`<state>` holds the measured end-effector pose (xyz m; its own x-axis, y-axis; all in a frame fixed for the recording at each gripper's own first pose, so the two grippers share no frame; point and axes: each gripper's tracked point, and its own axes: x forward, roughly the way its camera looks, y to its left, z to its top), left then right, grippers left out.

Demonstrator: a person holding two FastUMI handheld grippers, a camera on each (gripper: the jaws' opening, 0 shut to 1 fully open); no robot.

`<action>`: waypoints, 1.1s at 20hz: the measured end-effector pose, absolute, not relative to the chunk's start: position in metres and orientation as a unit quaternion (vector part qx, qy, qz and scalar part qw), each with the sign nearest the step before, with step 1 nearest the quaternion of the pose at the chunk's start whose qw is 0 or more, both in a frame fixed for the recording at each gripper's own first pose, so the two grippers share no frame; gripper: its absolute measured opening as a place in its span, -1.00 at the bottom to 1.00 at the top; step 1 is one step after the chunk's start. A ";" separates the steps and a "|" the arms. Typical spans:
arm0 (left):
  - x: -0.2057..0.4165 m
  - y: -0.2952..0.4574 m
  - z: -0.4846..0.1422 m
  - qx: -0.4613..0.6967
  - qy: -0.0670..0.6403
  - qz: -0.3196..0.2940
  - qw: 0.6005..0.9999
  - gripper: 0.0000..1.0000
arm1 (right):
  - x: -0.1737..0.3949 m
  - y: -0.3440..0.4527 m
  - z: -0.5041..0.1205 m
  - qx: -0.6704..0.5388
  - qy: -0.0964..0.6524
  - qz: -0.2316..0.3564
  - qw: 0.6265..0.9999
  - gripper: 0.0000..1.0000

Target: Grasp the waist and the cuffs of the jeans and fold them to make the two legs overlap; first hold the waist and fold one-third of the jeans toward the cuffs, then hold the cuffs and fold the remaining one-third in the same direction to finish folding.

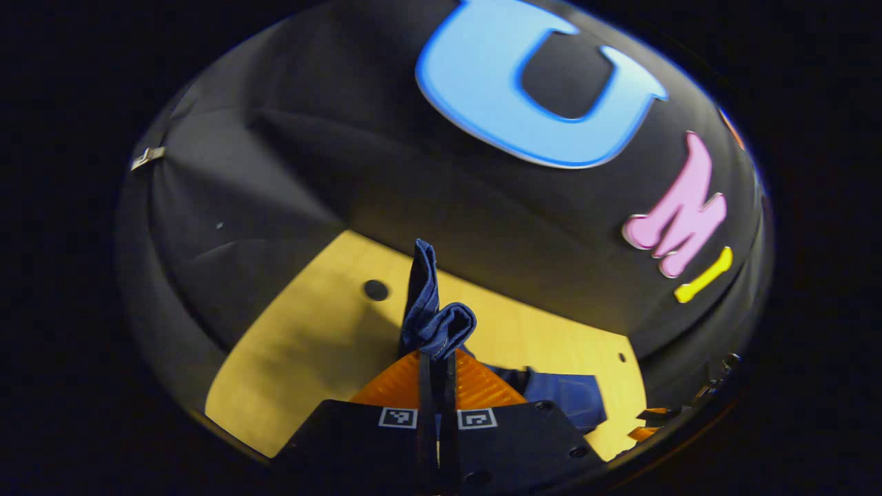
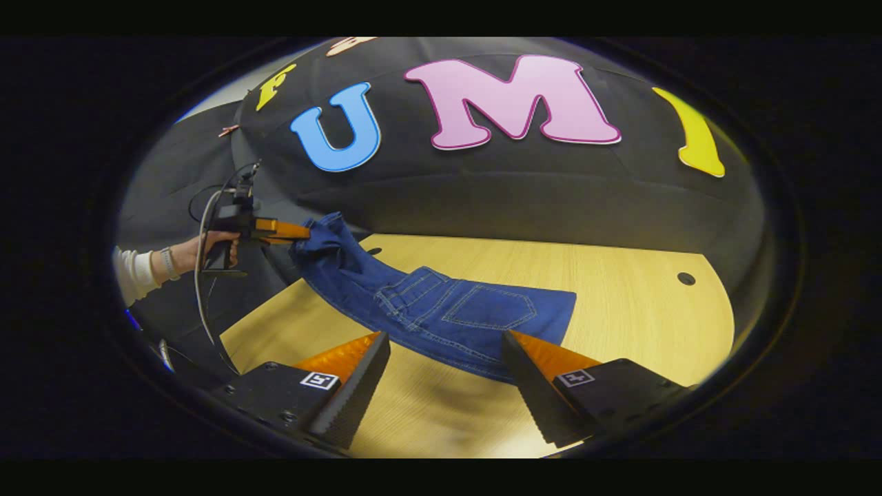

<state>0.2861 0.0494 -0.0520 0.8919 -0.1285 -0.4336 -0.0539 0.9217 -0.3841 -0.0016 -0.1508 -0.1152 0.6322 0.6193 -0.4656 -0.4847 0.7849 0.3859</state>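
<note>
My left gripper (image 1: 435,358) is clenched on a bunched end of the jeans (image 2: 441,313), lifted off the bench (image 2: 620,289) near its left edge. Denim is soft, fairly heavy, and sags between holds. The waist lies flat mid-bench; my right gripper (image 2: 444,358) hovers released before it, best pinched at the stiff waistband.

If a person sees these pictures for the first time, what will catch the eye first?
First, the blue jeans lying across the yellow wooden table. One end is lifted off the table, pinched in the left gripper, which a hand holds at the left of the right gripper view. The right gripper hangs open just before the jeans.
</note>
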 end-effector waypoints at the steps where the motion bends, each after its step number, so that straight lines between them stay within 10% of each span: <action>1: 0.289 0.016 -0.040 -0.198 0.225 -0.045 0.953 -0.87 | -0.003 -0.152 -0.114 0.116 0.297 0.304 0.898 0.96; 8: 0.277 -0.272 -0.087 -0.130 0.300 -0.195 0.925 -0.87 | -0.040 -0.201 -0.097 0.110 0.285 0.270 0.913 0.96; 17: 0.258 -0.301 -0.181 0.011 0.449 -0.149 0.881 -0.72 | -0.061 -0.264 -0.092 0.114 0.267 0.199 0.936 0.96; 22: 0.211 -0.318 -0.124 -0.054 0.417 -0.187 0.888 0.25 | -0.076 -0.268 -0.042 0.091 0.211 0.192 0.954 0.96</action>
<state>0.2113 -0.3183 -0.1237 0.5823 -0.3782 -0.7197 0.2876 0.9238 -0.2528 -0.0757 -0.2684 -0.0424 0.8371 0.4055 -0.3672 -0.3287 0.9094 0.2549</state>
